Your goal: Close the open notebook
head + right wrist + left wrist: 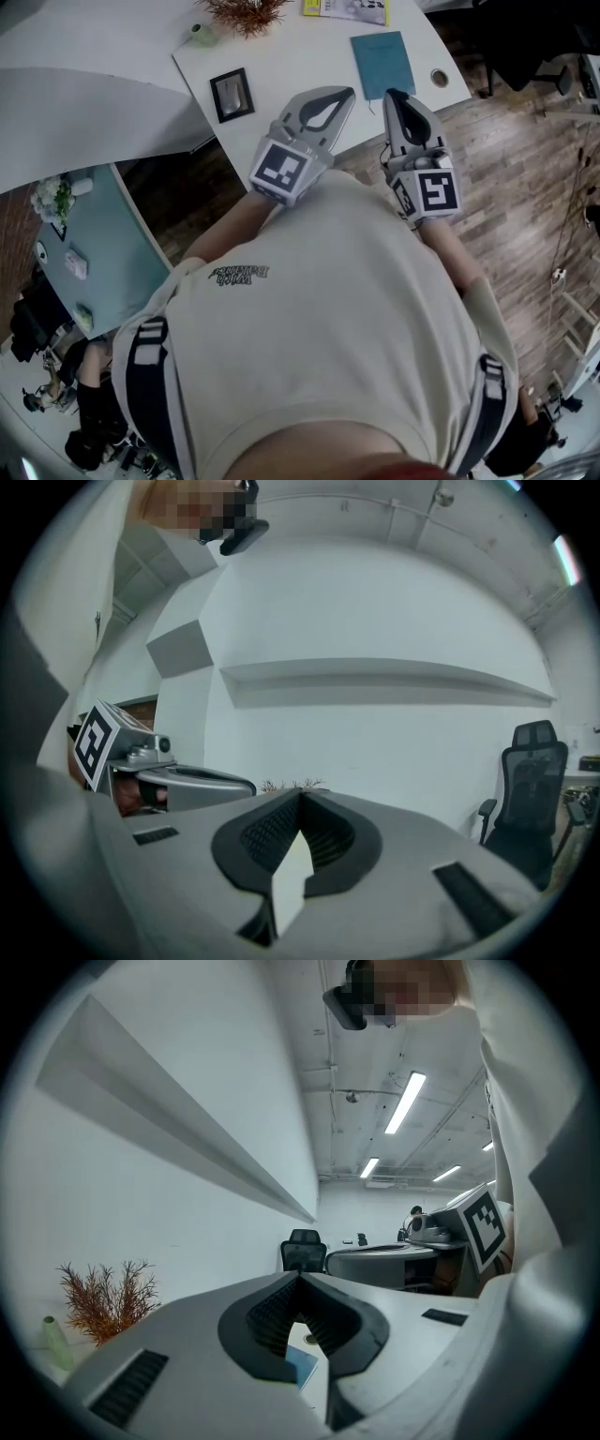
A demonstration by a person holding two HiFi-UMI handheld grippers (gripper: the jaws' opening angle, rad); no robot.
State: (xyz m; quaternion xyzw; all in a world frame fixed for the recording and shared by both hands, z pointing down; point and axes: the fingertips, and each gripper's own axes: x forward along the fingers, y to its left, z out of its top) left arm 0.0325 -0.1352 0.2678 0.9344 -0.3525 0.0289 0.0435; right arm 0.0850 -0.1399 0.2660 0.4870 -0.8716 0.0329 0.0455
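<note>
Notebook: teal, thin, rectangular, matte cover. It lies flat on the white desk, at twelve o'clock from the right tongs, well apart. We judge it light, with a bendy cover, seemingly already shut; we would take a free edge. Left tongs and right tongs: both pressed together, empty.

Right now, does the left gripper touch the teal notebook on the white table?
Apart. The left gripper view shows it: the left gripper hangs in the air, and the teal notebook lies on the white table beneath its tips.
</note>
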